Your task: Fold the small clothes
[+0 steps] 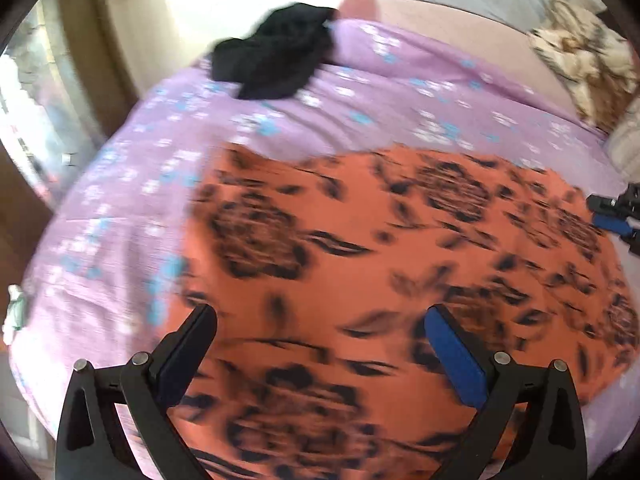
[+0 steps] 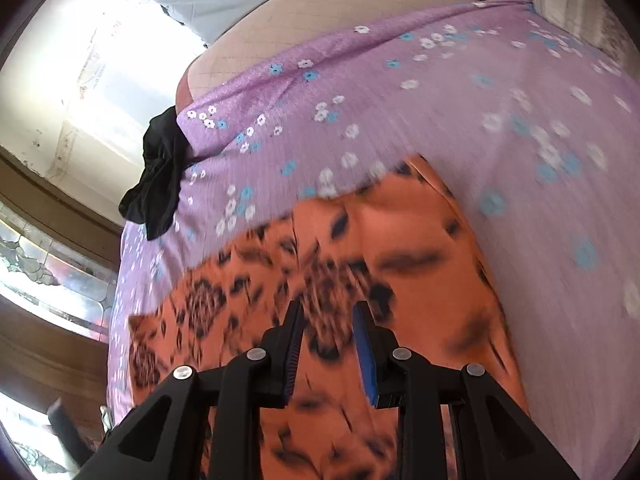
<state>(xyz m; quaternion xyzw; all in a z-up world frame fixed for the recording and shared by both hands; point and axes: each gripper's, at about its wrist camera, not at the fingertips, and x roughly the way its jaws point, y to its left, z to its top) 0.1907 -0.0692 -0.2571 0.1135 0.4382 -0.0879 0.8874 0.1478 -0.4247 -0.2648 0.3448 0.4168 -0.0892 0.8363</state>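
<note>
An orange garment with black flower prints (image 1: 380, 280) lies spread flat on the purple flowered sheet (image 1: 280, 120). My left gripper (image 1: 320, 328) hovers over the garment's near part with its jaws wide open and nothing between them. In the left wrist view, my right gripper (image 1: 606, 212) sits at the garment's right edge. In its own view the right gripper (image 2: 328, 332) stands above the orange garment (image 2: 360, 248). Its jaws are drawn in to a narrow gap, and the cloth shows through the gap below. The picture is blurred.
A crumpled black garment (image 1: 276, 56) lies at the sheet's far left corner, and it also shows as the black garment (image 2: 160, 176) hanging over the bed's edge. Bare mattress (image 1: 460, 28) and patterned pillows (image 1: 580, 56) lie beyond. A bright window and wooden furniture stand left of the bed.
</note>
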